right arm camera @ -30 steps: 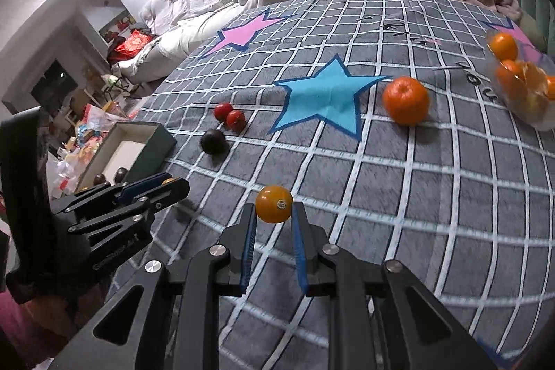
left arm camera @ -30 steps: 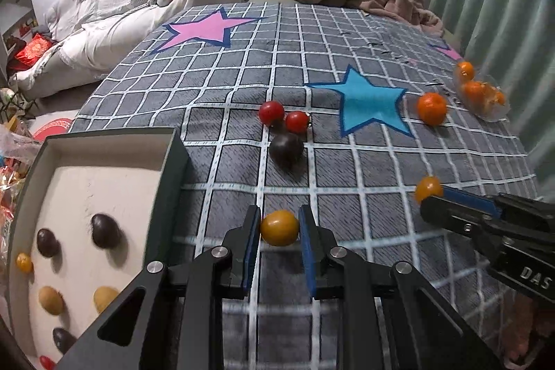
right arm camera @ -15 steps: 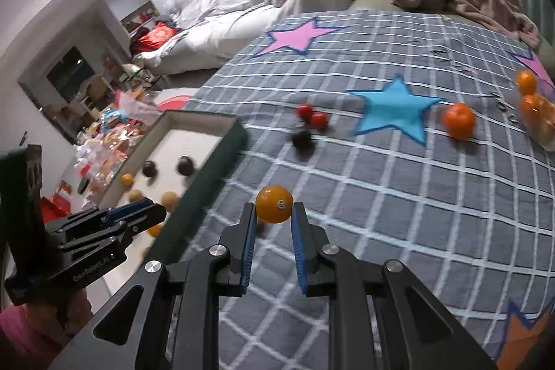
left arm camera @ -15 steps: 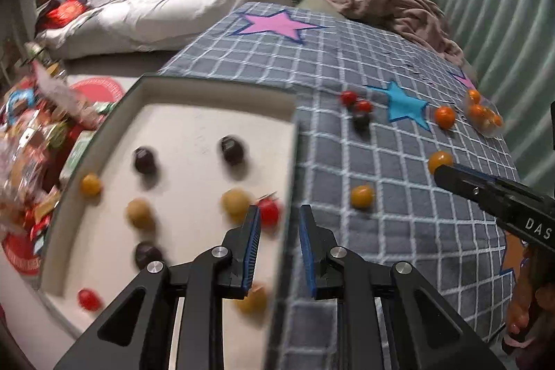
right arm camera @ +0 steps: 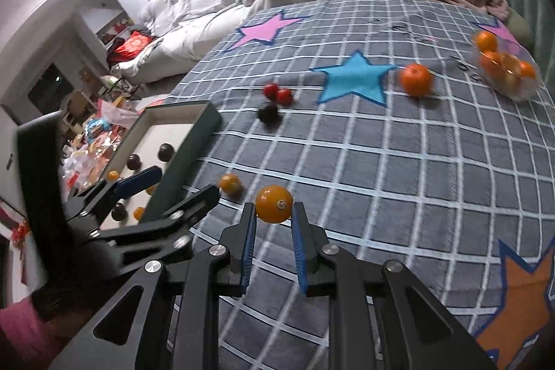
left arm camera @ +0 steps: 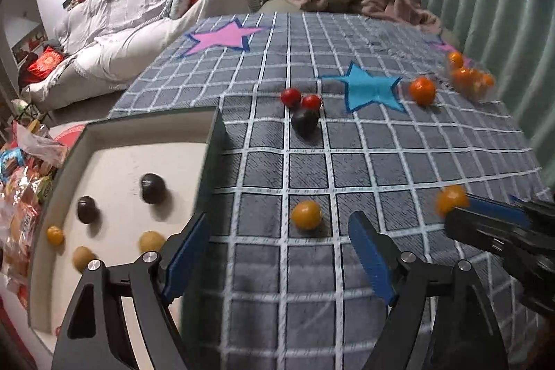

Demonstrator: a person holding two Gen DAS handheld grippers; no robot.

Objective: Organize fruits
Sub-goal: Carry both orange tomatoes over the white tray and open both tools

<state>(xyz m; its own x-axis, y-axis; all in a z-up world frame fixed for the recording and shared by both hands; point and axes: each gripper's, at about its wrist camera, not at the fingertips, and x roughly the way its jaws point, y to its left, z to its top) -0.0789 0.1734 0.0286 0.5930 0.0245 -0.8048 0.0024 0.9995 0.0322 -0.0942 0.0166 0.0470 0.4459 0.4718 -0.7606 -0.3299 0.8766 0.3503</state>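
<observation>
Blanket (left arm camera: 347,162): grey with a white grid, plus pink, blue and orange stars. Tray (left arm camera: 208,158): dark green walls, cream floor. Fruits: orange tangerine (left arm camera: 421,89), two red tomatoes (left arm camera: 300,99), dark plum (left arm camera: 304,122).

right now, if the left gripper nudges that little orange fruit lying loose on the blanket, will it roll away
Probably. The small orange fruit looks round and smooth, so a nudge would likely roll it. The plush checked blanket should slow it. The left gripper is open with the fruit ahead of its pads, so closing evenly from both sides seems safer than pushing.
</observation>
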